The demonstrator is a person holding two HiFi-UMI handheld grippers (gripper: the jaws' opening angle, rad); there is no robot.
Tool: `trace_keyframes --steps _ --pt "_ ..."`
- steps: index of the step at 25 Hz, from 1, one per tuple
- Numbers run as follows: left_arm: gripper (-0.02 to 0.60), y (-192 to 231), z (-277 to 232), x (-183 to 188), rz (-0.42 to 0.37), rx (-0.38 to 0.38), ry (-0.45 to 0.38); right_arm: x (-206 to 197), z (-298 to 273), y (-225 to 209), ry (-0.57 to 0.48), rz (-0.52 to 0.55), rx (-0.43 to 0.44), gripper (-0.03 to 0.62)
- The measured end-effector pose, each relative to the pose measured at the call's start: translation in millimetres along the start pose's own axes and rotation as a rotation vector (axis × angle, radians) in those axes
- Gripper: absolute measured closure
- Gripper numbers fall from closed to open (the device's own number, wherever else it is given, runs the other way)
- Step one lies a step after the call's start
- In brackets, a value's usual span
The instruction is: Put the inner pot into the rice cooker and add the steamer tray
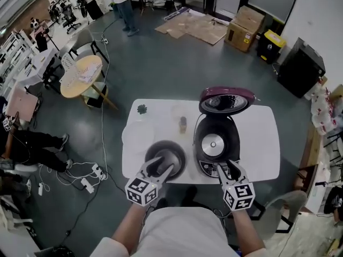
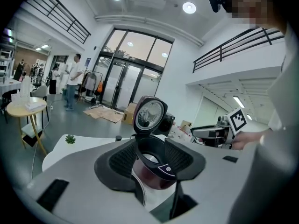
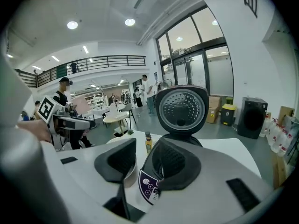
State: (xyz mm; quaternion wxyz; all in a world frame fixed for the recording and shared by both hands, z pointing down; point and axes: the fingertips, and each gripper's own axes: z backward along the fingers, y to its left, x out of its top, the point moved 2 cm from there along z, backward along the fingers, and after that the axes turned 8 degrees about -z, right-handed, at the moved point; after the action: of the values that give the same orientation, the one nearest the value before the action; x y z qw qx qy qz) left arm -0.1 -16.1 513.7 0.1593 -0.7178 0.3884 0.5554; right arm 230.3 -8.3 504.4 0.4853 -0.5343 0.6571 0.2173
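Both claws are released. The left claw (image 1: 159,168) hovers at the near rim of the inner pot (image 1: 172,151) on the worktop (image 1: 257,138), and the right claw (image 1: 228,169) faces the open rice cooker (image 1: 216,142). Best, I judge, to grip opposite rim edges evenly and lift level.

Three views: one from above, two low along the fingers (image 2: 119,164)

The head view looks steeply down on the white desk (image 1: 257,138) from well above. Each gripper view sits low at the desk's near edge and faces across it. All three share the open rice cooker (image 1: 217,141), which is close in both gripper views.
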Motion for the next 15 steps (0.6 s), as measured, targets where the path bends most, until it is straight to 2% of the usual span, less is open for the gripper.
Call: trace_keyframes --steps 5,9,15 --pt "0.373 5.3 -9.0 -4.5 0.029 0.075 0.006 2.5 -20.4 -17.2 0.036 0.017 0.065 0.427" --pt "0.373 11.1 -6.3 -7.7 0.048 0.13 0.014 3.8 -37.2 -14.6 0.063 0.036 0.124 0.427" --pt "0.373 21.0 -3.0 -12.6 0.069 0.184 0.021 4.1 -59.1 -11.6 0.085 0.033 0.163 0.427"
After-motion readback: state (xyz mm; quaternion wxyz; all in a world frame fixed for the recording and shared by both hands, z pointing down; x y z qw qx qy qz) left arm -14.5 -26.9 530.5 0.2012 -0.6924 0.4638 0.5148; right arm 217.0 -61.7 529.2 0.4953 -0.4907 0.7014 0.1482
